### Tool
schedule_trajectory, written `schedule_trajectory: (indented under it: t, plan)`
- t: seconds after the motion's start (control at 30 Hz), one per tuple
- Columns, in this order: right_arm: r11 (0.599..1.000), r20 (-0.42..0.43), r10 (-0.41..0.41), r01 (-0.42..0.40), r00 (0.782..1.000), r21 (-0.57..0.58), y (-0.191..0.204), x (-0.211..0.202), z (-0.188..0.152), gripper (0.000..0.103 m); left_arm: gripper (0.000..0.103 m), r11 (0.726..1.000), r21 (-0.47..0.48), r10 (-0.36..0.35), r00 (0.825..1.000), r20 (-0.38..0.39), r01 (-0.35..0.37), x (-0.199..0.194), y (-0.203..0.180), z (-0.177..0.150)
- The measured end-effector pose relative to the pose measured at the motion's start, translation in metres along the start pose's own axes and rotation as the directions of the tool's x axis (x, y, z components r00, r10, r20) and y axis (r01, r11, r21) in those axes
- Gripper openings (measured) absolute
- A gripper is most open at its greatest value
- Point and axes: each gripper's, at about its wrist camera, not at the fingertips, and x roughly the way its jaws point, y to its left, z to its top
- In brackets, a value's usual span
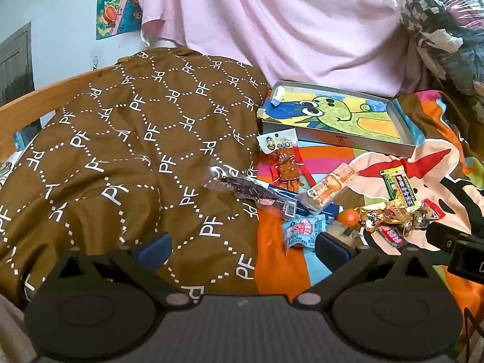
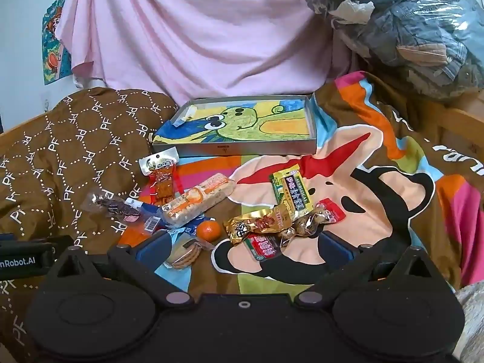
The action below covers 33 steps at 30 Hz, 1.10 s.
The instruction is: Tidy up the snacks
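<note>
A: Bedding everywhere: a brown quilt (image 2: 75, 151) printed with white letters on the left, a cartoon-print blanket (image 2: 378, 187) to its right, a pink sheet (image 2: 196, 36) hanging behind, and a clear bag of clothes (image 2: 408, 30) at the far right.

B: And the grippers?

A: Left gripper (image 1: 242, 246) hovers low over the seam between quilt and blanket, fingers spread, holding nothing. Right gripper (image 2: 243, 249) hangs just short of the snack pile, also spread and empty.

B: Count them.

A: One shallow box (image 2: 239, 148) lined with a green cartoon drawing, at the back. In front, loose snacks: one mandarin (image 2: 208, 230), one rice-cracker bar (image 2: 198, 201), one green packet (image 2: 290, 195), one gold packet (image 2: 257, 225), and several more I can't count surely.
</note>
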Motion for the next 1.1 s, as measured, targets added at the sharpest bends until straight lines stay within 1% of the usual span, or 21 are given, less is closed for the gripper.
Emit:
schedule_trajectory:
  t: [0.07,0.1,1.1]
  plan:
    - [1.0,-0.01,-0.002,0.002,1.0,-0.002,0.0014,0.0001,0.0029,0.102,0.103,1.0,0.0,-0.002,1.0,-0.001,0.002,0.0005,0.0001,0.0]
    - [1.0,-0.007,0.011,-0.011,1.0,0.007,-0.0045,0.0006,0.0015,0.102,0.103,1.0,0.002,-0.002,1.0,-0.002,0.002,0.0008,-0.0001,0.0]
    - [1.0,-0.015,0.012,-0.012,1.0,0.002,0.0003,0.0016,0.0016,0.102,0.103,1.0,-0.011,-0.004,1.0,-0.002,0.004,-0.0016,0.0013,0.0016]
